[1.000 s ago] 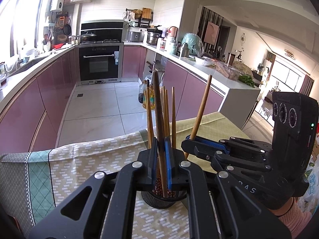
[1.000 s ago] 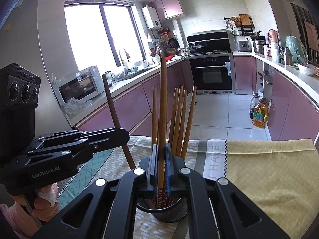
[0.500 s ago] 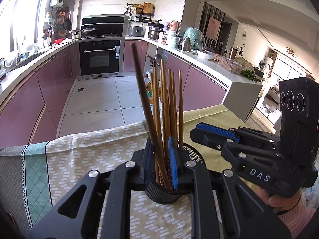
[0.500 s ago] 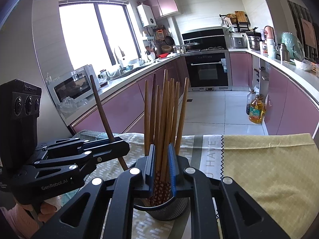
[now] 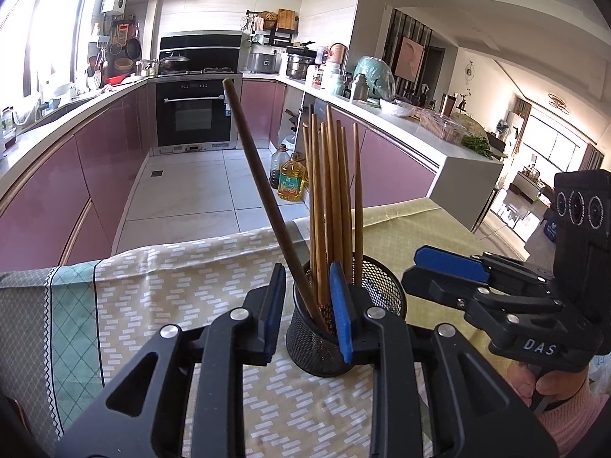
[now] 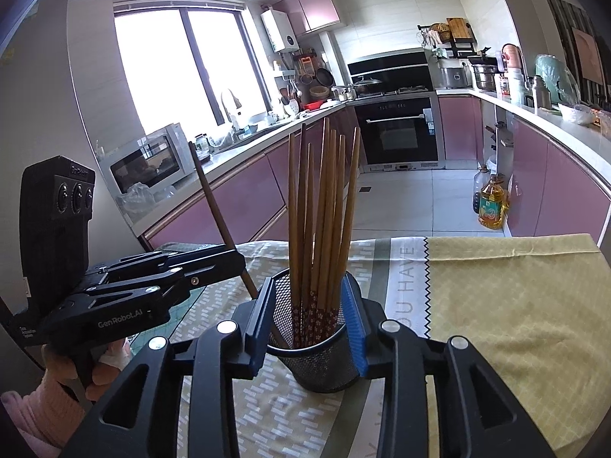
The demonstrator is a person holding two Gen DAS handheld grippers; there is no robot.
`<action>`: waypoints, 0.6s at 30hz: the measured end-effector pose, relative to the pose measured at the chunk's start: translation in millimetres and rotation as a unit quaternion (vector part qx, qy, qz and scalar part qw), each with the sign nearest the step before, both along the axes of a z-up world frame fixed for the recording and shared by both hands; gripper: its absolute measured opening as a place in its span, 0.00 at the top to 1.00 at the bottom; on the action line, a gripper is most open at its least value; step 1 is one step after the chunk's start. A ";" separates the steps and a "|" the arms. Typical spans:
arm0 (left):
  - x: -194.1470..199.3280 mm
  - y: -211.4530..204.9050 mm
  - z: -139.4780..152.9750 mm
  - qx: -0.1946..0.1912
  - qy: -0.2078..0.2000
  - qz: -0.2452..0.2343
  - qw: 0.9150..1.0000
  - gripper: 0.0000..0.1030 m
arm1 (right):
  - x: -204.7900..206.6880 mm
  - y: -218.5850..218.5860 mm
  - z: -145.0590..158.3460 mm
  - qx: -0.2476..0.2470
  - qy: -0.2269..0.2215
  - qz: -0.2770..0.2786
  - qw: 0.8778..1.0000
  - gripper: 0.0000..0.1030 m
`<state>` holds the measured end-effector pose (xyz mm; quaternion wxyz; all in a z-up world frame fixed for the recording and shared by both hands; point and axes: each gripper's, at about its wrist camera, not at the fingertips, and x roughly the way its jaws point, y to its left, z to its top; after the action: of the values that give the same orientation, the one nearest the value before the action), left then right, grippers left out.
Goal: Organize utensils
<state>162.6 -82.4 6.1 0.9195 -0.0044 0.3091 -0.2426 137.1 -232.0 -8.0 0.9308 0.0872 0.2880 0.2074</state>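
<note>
The cup [image 5: 345, 316] is a black mesh holder. It stands on the cloth-covered surface [image 5: 172, 286], right in front of both hand-held grippers. The chopsticks [image 6: 320, 221] stand up in it with their flowered tips down, so they stay neat and do not roll away. A darker stick [image 5: 263, 198] leans out to the left side of the cup, past the left hand-held gripper [image 5: 307, 305]. It looks like both were just dropped in, and that is why the tools sit so low by the rim.

The left hand-held gripper is a little way open and its jaws are opening. The dark stick and some chopsticks stand between its blue pads, but the pads do not squeeze them. Its right pad sits inside the cup.

The right hand-held gripper [image 6: 309, 316] is a bit wider and its jaws are opening too. The cup and chopsticks are between its pads, with gaps on both sides, so it holds nothing.
</note>
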 end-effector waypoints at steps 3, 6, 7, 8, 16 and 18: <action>-4.5 1.2 -0.4 -0.003 0.000 0.000 1.000 0.76 | -2.2 1.7 -0.1 0.000 0.001 0.003 1.000 0.67; -14.1 8.3 -3.2 -0.003 -0.009 0.008 1.000 0.68 | -7.8 3.7 -1.9 -0.005 -0.002 0.004 1.000 0.62; -14.1 9.0 -2.6 -0.004 -0.011 0.011 1.000 0.67 | -10.0 4.4 -2.0 -0.008 -0.004 0.003 1.000 0.59; -17.8 12.1 -3.8 -0.005 -0.013 0.017 1.000 0.64 | -12.8 5.8 -2.5 -0.012 -0.007 0.001 1.000 0.54; -53.5 33.5 -11.0 0.011 -0.061 0.078 0.995 0.24 | -38.9 11.6 -4.9 -0.057 -0.051 -0.042 0.996 0.19; -61.6 37.5 -12.3 0.016 -0.071 0.091 0.993 0.08 | -44.5 12.7 -6.1 -0.069 -0.062 -0.053 0.994 0.13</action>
<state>100.9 -44.9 -6.2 0.9574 -0.0004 0.2451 -0.1530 92.6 -219.3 -14.1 0.9604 0.0249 0.2379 0.1427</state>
